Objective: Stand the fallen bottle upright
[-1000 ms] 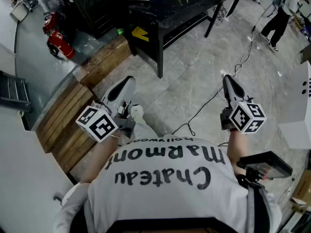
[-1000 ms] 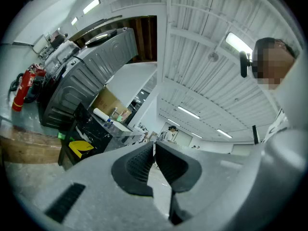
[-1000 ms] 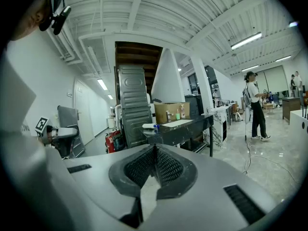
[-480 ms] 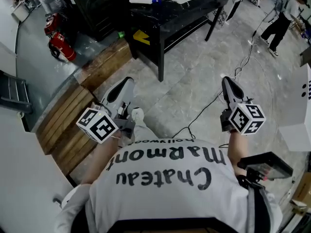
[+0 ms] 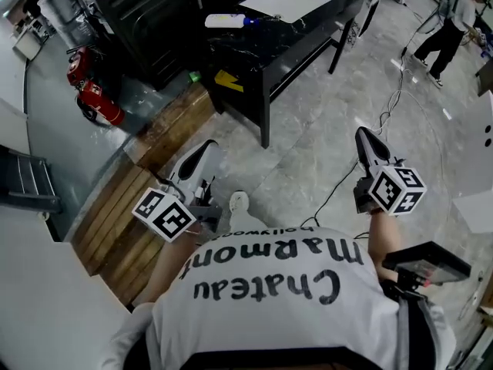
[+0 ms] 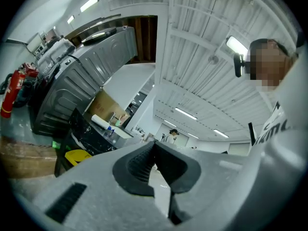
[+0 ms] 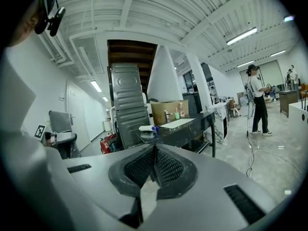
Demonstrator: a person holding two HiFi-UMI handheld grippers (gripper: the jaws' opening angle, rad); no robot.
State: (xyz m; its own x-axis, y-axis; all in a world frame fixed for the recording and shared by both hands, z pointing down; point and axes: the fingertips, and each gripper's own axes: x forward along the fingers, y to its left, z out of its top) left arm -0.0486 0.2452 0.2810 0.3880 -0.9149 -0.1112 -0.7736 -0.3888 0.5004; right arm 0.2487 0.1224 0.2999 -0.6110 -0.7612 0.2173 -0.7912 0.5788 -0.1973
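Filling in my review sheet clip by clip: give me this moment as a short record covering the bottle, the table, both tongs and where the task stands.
bottle: white bottle with a blue cap, lying on its side
table: black table ahead of the person; bears the bottle and a white sheet
left tongs: shut, nothing between them, over the floor short of the table
right tongs: shut, nothing between them, over the floor short of the table
bystander: standing at far right
task status: bottle not yet reached
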